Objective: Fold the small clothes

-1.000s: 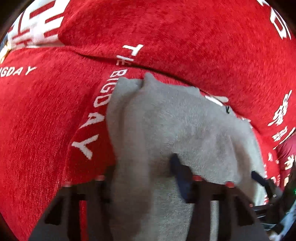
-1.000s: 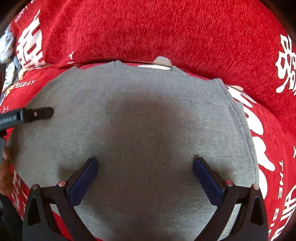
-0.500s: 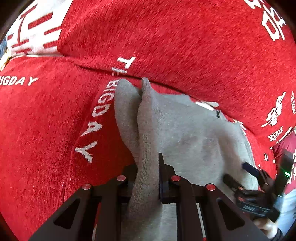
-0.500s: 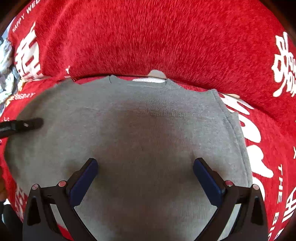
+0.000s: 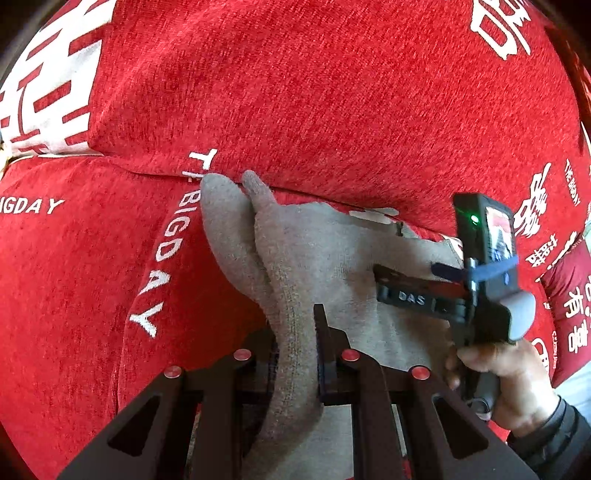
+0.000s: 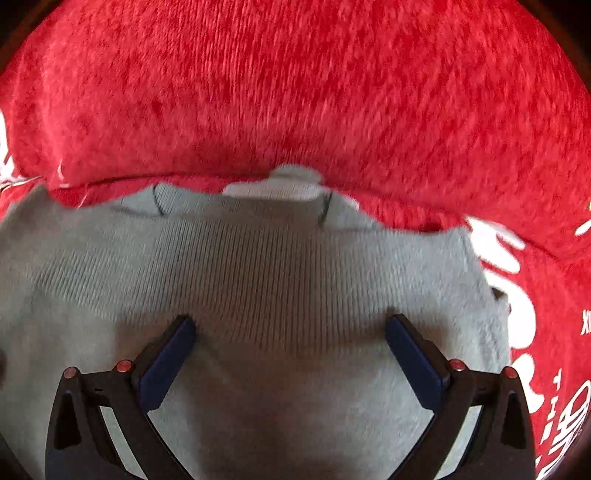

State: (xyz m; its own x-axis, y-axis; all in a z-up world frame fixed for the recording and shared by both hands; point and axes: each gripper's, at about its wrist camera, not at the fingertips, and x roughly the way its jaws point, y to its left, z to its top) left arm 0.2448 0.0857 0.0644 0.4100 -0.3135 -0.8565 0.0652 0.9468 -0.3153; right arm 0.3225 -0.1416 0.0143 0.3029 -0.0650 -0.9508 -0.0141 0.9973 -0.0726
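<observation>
L gripper (image 5: 295, 350) clamped on grey garment (image 5: 332, 258) edge fold; R gripper (image 6: 290, 354) jaws apart above it, red cover (image 5: 332, 92) behind.

You are looking at a sofa covered in a red chenille cover (image 5: 332, 92) that fills nearly both views. Its seat (image 5: 74, 277) meets the upright back cushion (image 6: 295, 92) along a dark crease. White lettering (image 5: 162, 251) reading "BIGDAY" runs down the seat, and large white characters (image 5: 502, 26) sit on the back. At the right edge you see a darker red cushion (image 5: 569, 306) with white characters. Light falls evenly, with soft shadow low in the right wrist view.
</observation>
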